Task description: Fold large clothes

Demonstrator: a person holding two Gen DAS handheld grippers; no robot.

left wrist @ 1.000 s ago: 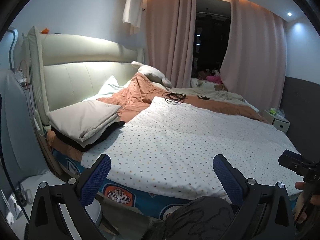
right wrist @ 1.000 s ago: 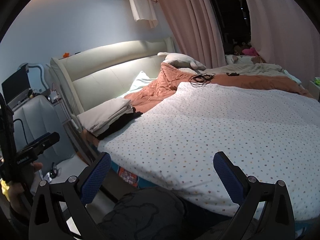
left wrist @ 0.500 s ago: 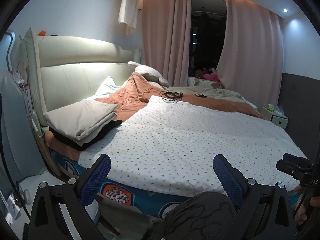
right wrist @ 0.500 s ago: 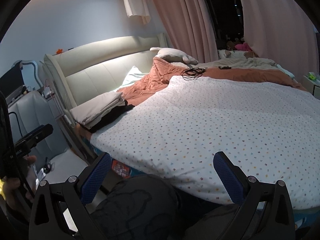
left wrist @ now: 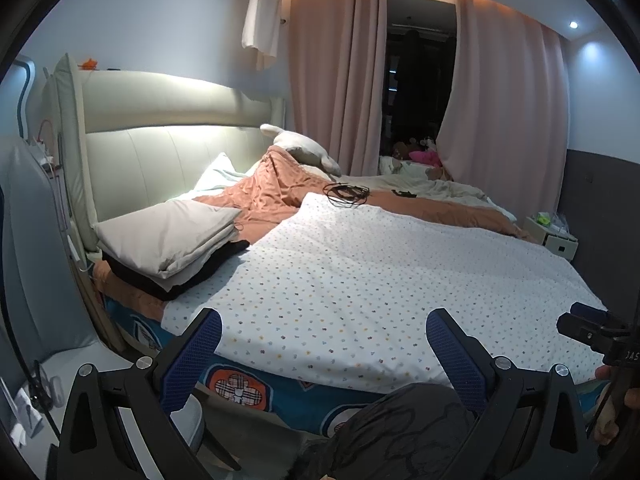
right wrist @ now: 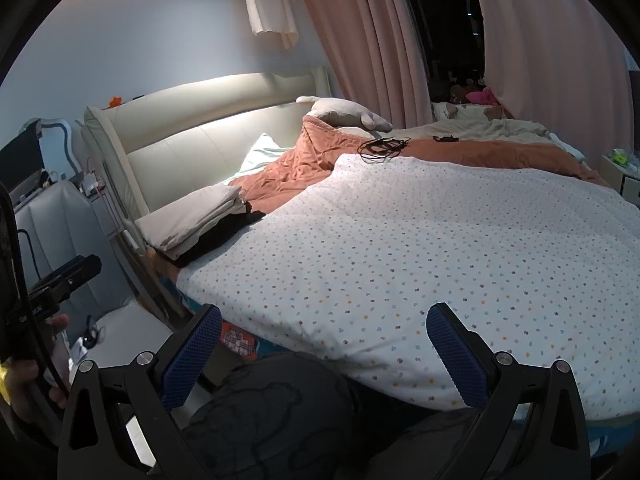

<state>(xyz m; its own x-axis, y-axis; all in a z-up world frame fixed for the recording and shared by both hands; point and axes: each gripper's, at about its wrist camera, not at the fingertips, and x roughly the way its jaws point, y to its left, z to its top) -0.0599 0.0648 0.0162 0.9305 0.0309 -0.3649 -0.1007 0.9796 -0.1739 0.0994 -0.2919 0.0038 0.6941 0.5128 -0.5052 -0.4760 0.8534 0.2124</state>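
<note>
A large white cloth with small coloured dots [left wrist: 372, 276] lies spread flat over the near half of the bed; it also shows in the right wrist view [right wrist: 440, 240]. My left gripper [left wrist: 324, 354] is open and empty, just short of the cloth's near edge. My right gripper [right wrist: 324, 354] is open and empty, also just before the near edge. A stack of folded beige and black cloth [left wrist: 172, 244] sits at the bed's left side by the headboard.
A rumpled orange blanket [left wrist: 280, 196] and a coiled black cable [left wrist: 346, 193] lie beyond the dotted cloth. A cream headboard [left wrist: 160, 120] stands left, pink curtains [left wrist: 336, 80] behind. A white nightstand [left wrist: 554, 236] is at the far right. My dark-clad knee [right wrist: 264, 412] is below the grippers.
Both grippers have shifted a little, the bed sitting slightly differently in view. The jaws stay open and empty. The cloth has not moved.
</note>
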